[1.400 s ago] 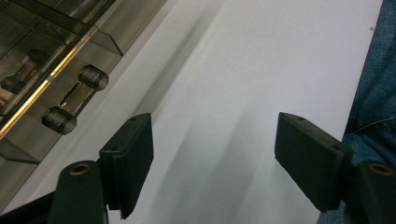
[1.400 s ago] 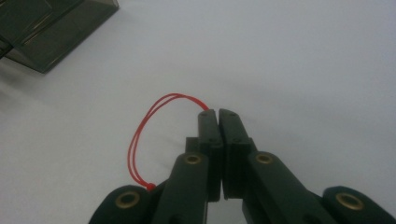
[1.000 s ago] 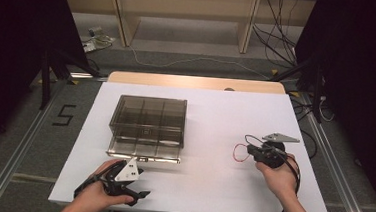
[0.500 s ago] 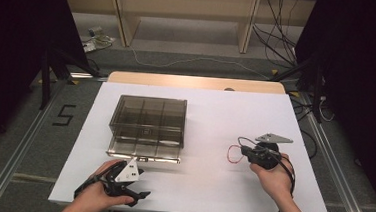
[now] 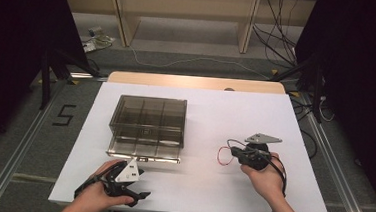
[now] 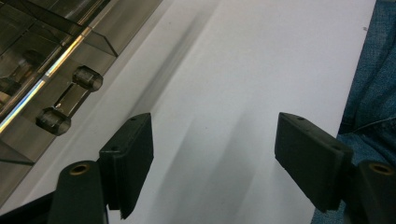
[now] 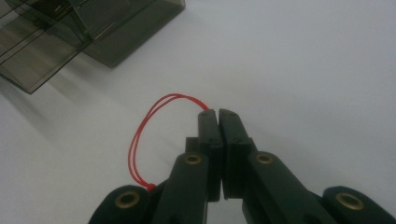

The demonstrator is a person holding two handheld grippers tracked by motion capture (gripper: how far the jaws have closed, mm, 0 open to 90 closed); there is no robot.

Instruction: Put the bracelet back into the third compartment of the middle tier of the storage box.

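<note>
With its jaws pinched on the thin red cord loop (image 7: 154,135), the right gripper (image 7: 218,114) may let it slip before reaching the smoky box (image 5: 148,127) at ten o'clock, while the left gripper (image 6: 215,140) waits open-jawed.

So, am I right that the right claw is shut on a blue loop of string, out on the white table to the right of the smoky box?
Not quite: the loop of string is red, as the right gripper view shows. The right claw is indeed shut on it, right of the smoky box on the white table.
</note>
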